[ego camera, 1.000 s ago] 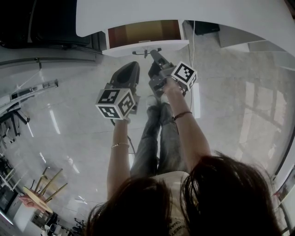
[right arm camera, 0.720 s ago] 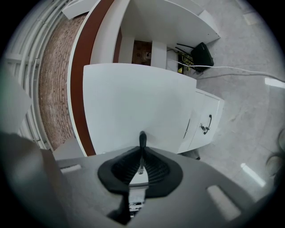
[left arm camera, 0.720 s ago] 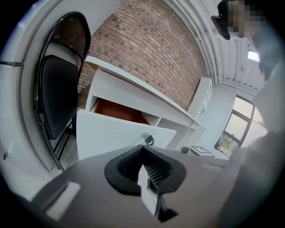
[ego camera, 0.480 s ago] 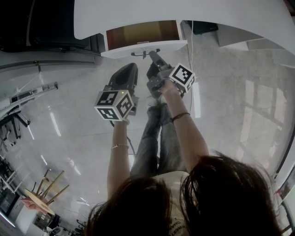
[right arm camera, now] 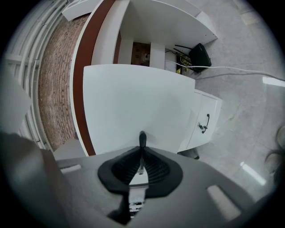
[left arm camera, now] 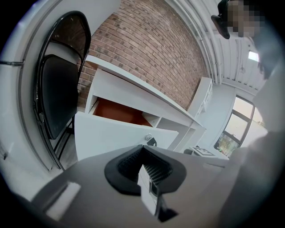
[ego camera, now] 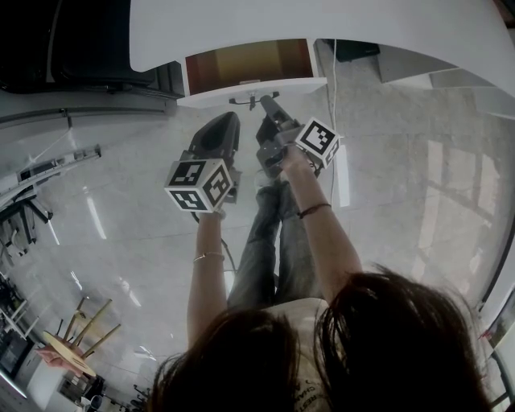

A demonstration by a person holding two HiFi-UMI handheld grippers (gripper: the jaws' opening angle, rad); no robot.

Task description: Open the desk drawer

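Observation:
The white desk runs across the top of the head view. Its drawer stands pulled out, its brown inside showing behind the white front. My right gripper reaches up to that front and is shut on the small black drawer handle, which sits right at the jaw tips. My left gripper hangs lower and to the left, apart from the drawer. It is shut with nothing in it. From there I see the drawer front and the handle.
A black chair stands left of the drawer. Under the desk are a white cabinet door with a dark handle, a black box and a white cable. The person's legs are below the grippers. A wooden stool is at lower left.
The drawer has come out slightly farther, with a bit more brown inside showing. The right gripper stays on the handle. The left gripper has hardly moved.

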